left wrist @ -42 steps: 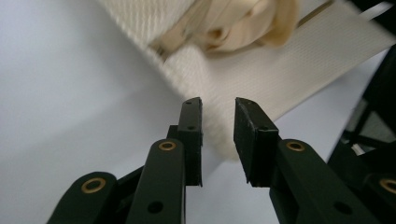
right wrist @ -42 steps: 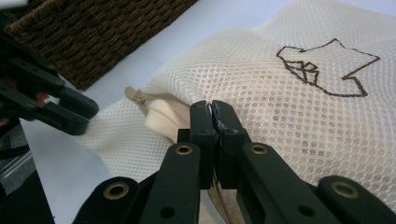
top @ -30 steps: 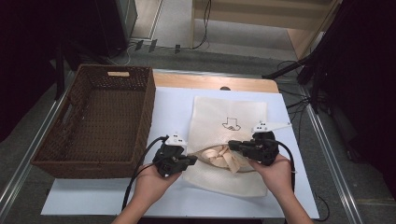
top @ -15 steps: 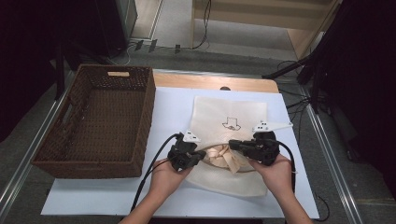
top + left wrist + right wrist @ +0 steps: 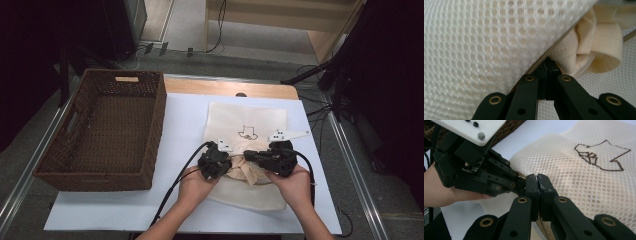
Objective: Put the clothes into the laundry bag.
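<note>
With the wicker basket (image 5: 100, 135) waiting at left, keep the left gripper (image 5: 223, 167) and right gripper (image 5: 252, 156) clamped on the mesh bag (image 5: 247, 125) lying mid-table, lifting both evenly so its bunched handles don't slip.

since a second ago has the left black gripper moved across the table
Yes. The left black gripper has moved right, away from the brown wicker basket, up to the bunched cream mesh bag and close to the right gripper.
</note>
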### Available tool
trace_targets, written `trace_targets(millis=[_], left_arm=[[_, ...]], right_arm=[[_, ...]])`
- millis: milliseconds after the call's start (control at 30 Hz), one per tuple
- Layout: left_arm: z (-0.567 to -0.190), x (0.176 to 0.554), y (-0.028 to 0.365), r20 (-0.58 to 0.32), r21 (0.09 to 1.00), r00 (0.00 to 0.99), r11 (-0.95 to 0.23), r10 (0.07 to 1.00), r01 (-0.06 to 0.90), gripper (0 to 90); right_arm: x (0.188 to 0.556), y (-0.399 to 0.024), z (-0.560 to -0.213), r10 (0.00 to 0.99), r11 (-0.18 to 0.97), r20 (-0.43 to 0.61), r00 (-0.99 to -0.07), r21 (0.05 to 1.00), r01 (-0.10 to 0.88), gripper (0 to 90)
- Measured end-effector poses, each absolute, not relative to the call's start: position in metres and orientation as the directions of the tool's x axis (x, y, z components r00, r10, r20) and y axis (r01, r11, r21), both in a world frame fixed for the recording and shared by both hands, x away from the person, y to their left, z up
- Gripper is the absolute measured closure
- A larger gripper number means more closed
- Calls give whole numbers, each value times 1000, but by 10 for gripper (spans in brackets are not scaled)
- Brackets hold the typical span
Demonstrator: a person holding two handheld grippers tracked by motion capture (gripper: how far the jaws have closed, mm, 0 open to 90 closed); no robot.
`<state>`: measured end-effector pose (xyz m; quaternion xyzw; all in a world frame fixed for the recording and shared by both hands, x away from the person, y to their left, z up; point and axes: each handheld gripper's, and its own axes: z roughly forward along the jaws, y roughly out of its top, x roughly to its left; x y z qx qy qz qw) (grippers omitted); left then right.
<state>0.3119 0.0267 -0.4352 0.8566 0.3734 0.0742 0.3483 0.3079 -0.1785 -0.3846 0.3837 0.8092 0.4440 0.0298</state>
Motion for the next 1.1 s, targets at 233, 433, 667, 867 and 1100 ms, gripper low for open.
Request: trace_targets(millis=[233, 433, 667, 867, 1100], left_arm=[[-436, 312, 16, -115, 675, 706, -466, 699, 572, 900], [-435, 312, 13, -146, 668, 720, -470, 678, 577, 900], [-433, 313, -2, -108, 662, 737, -505, 667, 554, 900], [-436, 324, -13, -115, 676, 712, -471, 692, 567, 900], [-439, 335, -18, -116, 685, 696, -450, 709, 573, 900]], right_arm=[[312, -179, -393, 647, 331, 298, -702, 719, 611, 888], [312, -180, -394, 651, 334, 299, -698, 713, 617, 889], [313, -182, -394, 652, 336, 299, -697, 710, 618, 889], [313, -188, -395, 655, 336, 304, -692, 703, 627, 892], [312, -193, -396, 669, 325, 302, -679, 703, 633, 895]])
